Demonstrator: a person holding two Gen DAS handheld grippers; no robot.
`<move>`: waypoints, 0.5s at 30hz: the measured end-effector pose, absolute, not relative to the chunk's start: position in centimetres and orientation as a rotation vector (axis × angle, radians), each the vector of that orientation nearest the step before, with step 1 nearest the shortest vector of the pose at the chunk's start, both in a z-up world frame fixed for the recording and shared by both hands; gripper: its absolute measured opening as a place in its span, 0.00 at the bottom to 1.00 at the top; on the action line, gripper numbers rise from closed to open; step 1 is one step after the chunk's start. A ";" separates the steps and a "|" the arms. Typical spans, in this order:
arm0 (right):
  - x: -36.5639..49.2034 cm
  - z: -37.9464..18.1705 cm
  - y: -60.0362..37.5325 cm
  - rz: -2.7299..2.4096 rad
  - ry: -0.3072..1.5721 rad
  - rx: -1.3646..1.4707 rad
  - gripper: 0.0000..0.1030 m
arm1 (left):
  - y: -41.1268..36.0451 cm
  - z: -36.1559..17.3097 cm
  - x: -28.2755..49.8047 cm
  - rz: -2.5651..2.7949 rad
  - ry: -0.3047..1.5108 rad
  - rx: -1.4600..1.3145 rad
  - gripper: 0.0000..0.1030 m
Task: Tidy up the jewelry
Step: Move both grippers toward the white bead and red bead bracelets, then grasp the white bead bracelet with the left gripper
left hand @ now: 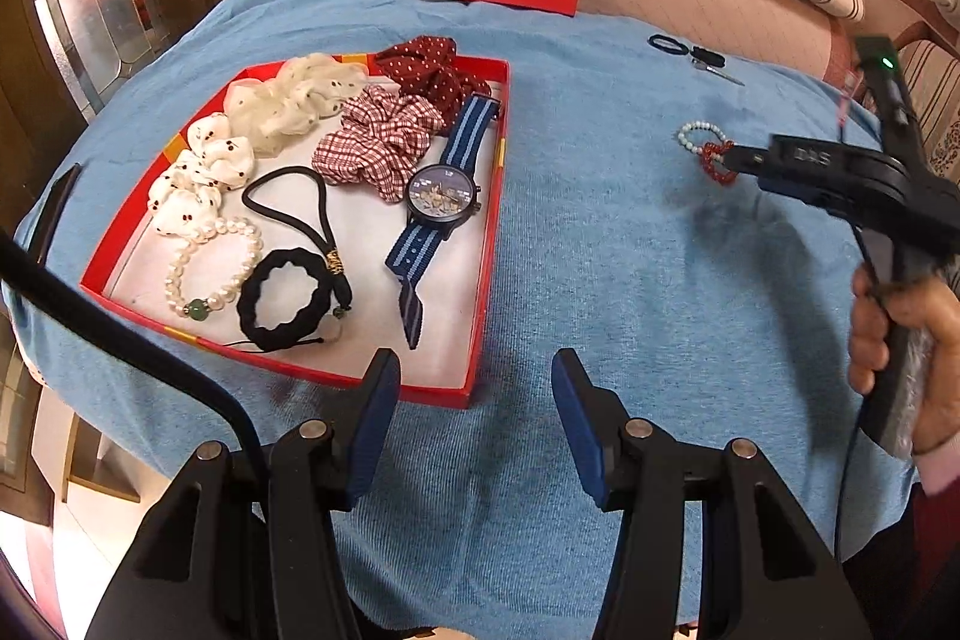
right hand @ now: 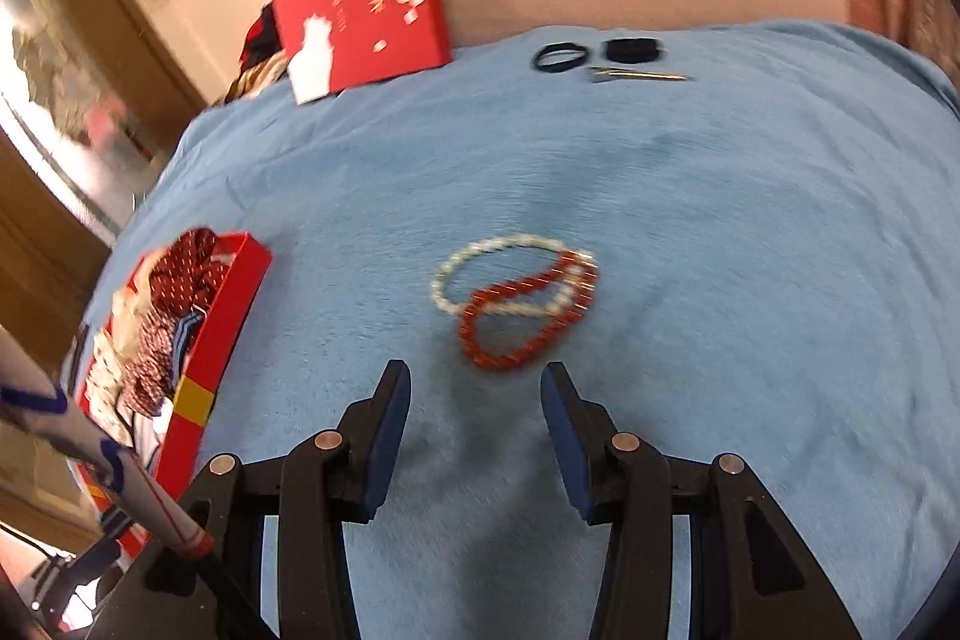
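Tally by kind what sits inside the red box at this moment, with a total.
Scrunchies: 4 (cream, white cherry-print, dark red dotted, red plaid)
Black hair ties: 2 ()
Pearl bracelet: 1
Watch: 1
Total: 8

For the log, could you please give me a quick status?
Both tools open: left by red box, right nearing red bracelet overlapping white one. Nothing blocking.

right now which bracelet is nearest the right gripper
The red bead bracelet, lying just ahead of the open right gripper. The pale bead bracelet it overlaps reaches farther away.
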State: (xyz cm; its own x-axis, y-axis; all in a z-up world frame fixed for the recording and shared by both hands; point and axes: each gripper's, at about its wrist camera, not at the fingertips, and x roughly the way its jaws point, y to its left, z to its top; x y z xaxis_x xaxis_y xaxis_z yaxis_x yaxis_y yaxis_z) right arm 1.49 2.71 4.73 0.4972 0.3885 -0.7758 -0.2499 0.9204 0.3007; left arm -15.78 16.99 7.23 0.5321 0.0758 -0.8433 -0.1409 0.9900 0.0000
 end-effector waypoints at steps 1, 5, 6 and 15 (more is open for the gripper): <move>1.8 4.5 3.2 0.388 0.978 0.135 0.48 | 17.0 7.1 -15.7 0.131 1.002 -0.070 0.50; 3.0 3.2 4.3 0.369 1.006 0.079 0.08 | 16.8 7.1 -15.4 0.127 1.004 -0.070 0.50; 3.0 3.2 3.9 0.362 1.003 0.092 0.05 | 16.8 7.1 -15.3 0.123 1.005 -0.077 0.50; -1.8 4.5 -2.0 0.311 1.008 0.117 0.01 | 16.3 8.1 -14.2 0.062 0.997 -0.090 0.50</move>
